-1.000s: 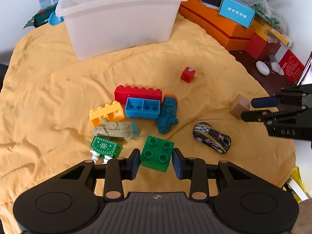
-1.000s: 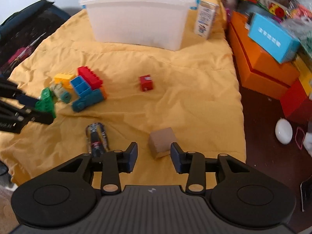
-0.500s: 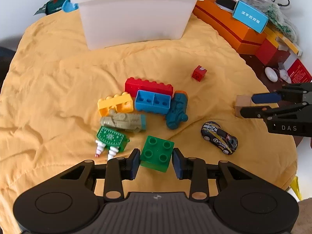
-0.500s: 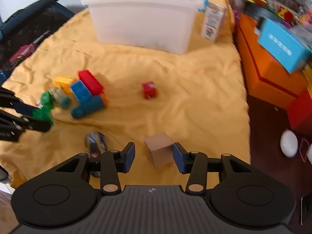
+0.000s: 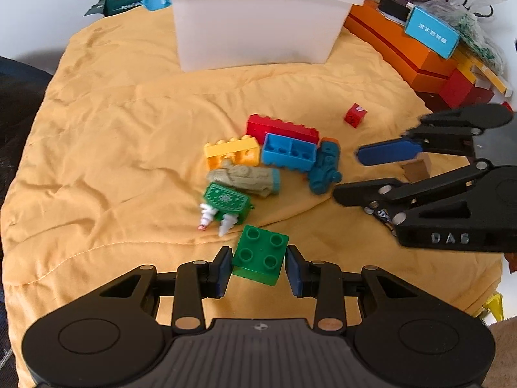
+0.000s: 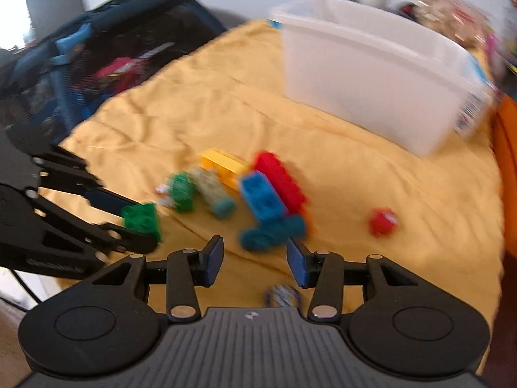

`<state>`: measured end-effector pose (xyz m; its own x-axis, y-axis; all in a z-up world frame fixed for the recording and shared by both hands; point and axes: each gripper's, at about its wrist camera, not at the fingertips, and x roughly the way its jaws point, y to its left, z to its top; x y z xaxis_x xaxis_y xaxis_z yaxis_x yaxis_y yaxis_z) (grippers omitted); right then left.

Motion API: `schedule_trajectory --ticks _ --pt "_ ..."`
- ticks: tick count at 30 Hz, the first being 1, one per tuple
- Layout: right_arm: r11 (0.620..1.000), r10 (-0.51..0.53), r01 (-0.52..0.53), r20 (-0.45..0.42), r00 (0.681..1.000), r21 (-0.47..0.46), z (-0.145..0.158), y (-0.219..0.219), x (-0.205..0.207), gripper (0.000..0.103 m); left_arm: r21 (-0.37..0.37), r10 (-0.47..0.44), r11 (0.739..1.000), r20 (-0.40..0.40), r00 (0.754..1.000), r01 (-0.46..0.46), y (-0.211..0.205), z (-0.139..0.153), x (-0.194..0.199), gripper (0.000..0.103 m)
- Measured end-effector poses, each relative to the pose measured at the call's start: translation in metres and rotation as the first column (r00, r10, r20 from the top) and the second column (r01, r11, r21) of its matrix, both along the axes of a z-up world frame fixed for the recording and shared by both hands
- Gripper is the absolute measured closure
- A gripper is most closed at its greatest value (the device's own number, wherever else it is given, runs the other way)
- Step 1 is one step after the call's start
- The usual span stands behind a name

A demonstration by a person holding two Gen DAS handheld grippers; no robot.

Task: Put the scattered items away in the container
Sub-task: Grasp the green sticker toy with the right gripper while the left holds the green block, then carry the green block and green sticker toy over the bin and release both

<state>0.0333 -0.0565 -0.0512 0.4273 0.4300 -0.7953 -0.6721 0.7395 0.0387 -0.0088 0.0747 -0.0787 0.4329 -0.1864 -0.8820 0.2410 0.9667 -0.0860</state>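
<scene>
Right wrist view smeared by motion: pile of blocks [image 6: 265,190] soft-edged, studs not countable, small red cube [image 6: 383,221] with unreadable face. Toy car [image 6: 282,295] mostly hidden behind the right gripper [image 6: 255,260] body, only a blurred end visible. Inside of the white bin [image 5: 258,19] not visible in either view, its far rim cut by the top edge in the left wrist view. Brown block [image 5: 416,168] half covered by the right gripper's fingers [image 5: 387,154]. Print on the blue box [image 5: 433,32] too small to read.
</scene>
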Motion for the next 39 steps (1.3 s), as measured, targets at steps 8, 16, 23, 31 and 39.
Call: schedule_trajectory --ticks 8,16,23,31,39 --pt "0.989 0.14 -0.137 -0.043 0.989 0.056 -0.014 0.063 0.012 0.062 0.014 0.028 1.0 -0.02 0.999 -0.027 0.025 -0.004 -0.011 0.064" --pt "0.994 0.11 -0.11 -0.044 0.993 -0.009 -0.025 0.071 0.01 0.078 0.008 0.012 1.0 -0.017 1.0 -0.012 0.039 -0.003 -0.013 0.064" --pt "0.998 -0.059 0.058 -0.041 0.997 -0.036 -0.009 0.021 0.015 0.078 -0.047 -0.039 0.998 0.056 0.998 0.042 0.025 0.017 0.017 0.064" --pt "0.987 -0.151 0.156 0.106 0.983 -0.041 0.034 -0.023 0.056 0.078 -0.009 -0.106 0.994 0.216 0.971 0.111 -0.009 0.064 0.086 0.064" --pt "0.976 -0.215 0.215 0.301 0.929 0.033 0.089 -0.036 0.14 0.077 -0.011 -0.064 0.997 0.411 0.909 0.076 -0.033 0.124 0.174 0.063"
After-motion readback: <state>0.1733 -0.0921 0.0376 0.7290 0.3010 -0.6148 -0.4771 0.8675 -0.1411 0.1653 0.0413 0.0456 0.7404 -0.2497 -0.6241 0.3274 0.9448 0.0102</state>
